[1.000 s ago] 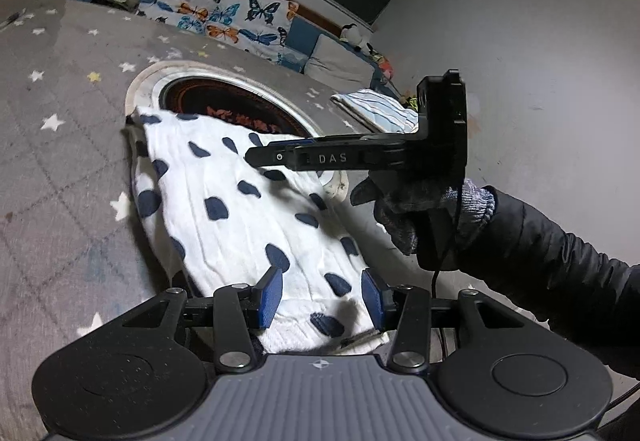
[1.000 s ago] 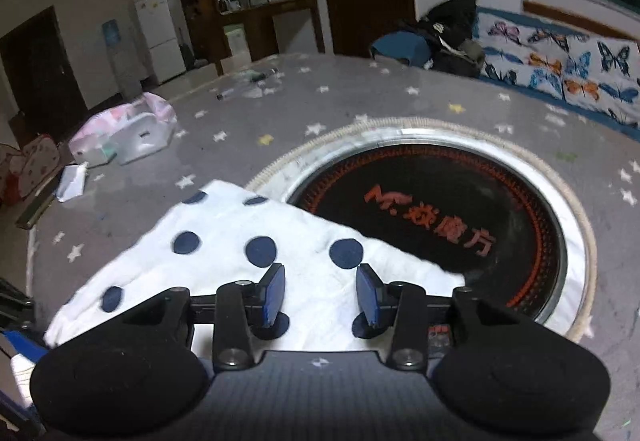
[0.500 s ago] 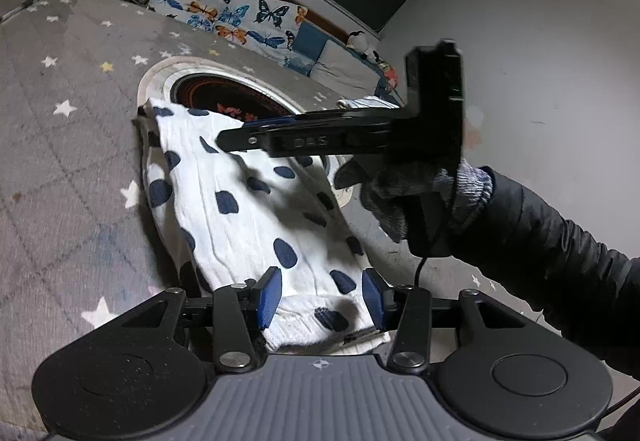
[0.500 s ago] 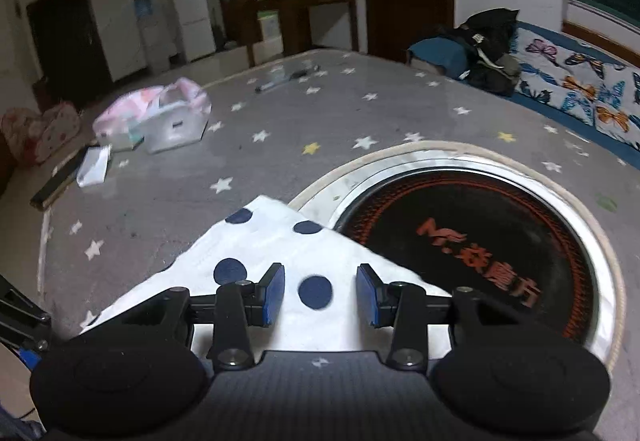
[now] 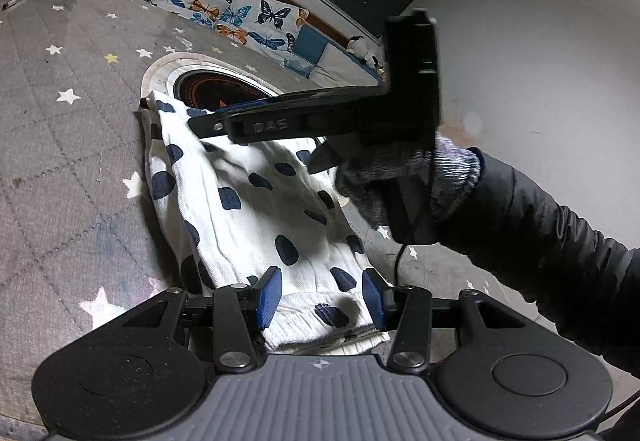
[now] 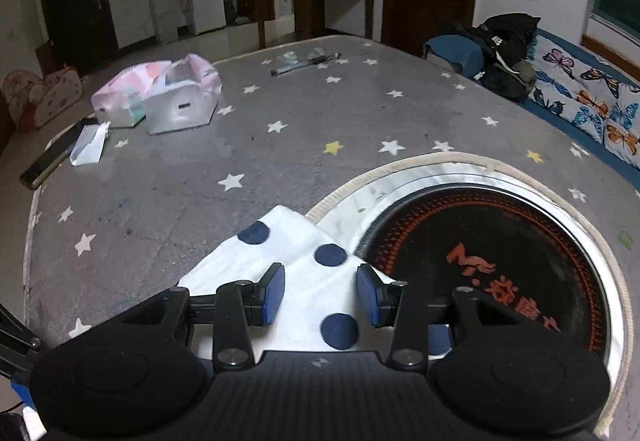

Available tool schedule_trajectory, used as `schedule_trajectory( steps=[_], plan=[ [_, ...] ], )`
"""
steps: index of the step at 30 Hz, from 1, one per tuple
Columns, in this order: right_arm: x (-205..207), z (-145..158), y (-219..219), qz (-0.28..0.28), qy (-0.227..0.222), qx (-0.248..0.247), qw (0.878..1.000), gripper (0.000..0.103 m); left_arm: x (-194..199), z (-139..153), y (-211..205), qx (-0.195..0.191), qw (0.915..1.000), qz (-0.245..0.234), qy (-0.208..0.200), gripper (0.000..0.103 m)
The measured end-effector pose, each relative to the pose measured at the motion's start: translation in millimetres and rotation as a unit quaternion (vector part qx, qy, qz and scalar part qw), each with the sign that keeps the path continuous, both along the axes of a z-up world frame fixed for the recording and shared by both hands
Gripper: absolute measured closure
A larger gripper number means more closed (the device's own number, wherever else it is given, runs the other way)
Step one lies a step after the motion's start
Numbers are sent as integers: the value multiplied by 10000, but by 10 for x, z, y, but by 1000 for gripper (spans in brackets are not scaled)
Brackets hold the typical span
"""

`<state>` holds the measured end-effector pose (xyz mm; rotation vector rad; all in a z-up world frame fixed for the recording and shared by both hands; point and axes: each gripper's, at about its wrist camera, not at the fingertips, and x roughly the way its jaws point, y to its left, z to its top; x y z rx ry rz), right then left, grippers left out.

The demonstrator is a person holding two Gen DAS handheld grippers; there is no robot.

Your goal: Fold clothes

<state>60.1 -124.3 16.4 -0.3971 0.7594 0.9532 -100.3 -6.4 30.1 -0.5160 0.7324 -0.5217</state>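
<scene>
A grey bench cover (image 6: 304, 113) printed with small stars carried everything, and a round black cooktop (image 6: 492, 265) with orange lettering, sunk in a pale ring, served as the landmark. The garment (image 5: 256, 209) was white knit cloth with dark navy dots, folded into a long narrow strip with a ribbed hem at its near end. Its long axis ran from that hem straight away toward the cooktop, and its far corner lapped over the near edge of the pale ring. The left gripper (image 5: 320, 299) hung above the hem end farthest from the cooktop, its blue pads apart with the cloth below and between them, gripping nothing. The right gripper (image 6: 320, 293), held by a gloved hand (image 5: 376, 181), hovered over the garment's corner beside the cooktop, jaws likewise part-open and empty. A crumpled pink bag (image 6: 160, 93) and a pen (image 6: 304, 65) lay well beyond the cooktop.
</scene>
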Motion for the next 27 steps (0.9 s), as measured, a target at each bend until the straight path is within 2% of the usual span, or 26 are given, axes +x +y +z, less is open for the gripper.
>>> schedule_trajectory(
  steps=[4,10,14,22,27],
  plan=[
    [31,-76,118,-14,-9,-115,9999,63,-15,0,4,-3,10000,13,1,55],
    [13,19,161,46,-112,-68,9999,63,-34,5,-3,-13,10000,21,9,55],
    [7,-46,216,84,-141,-178,9997,62,-35,18,-15,27,10000,48,11,55],
    [-88,89,162,169,-209,12,9996,60,-76,58,-45,128,9999,67,-33,54],
    [-181,-12,224,303,-244,-149,9991,57,-73,68,-64,208,9997,109,-48,53]
  ],
)
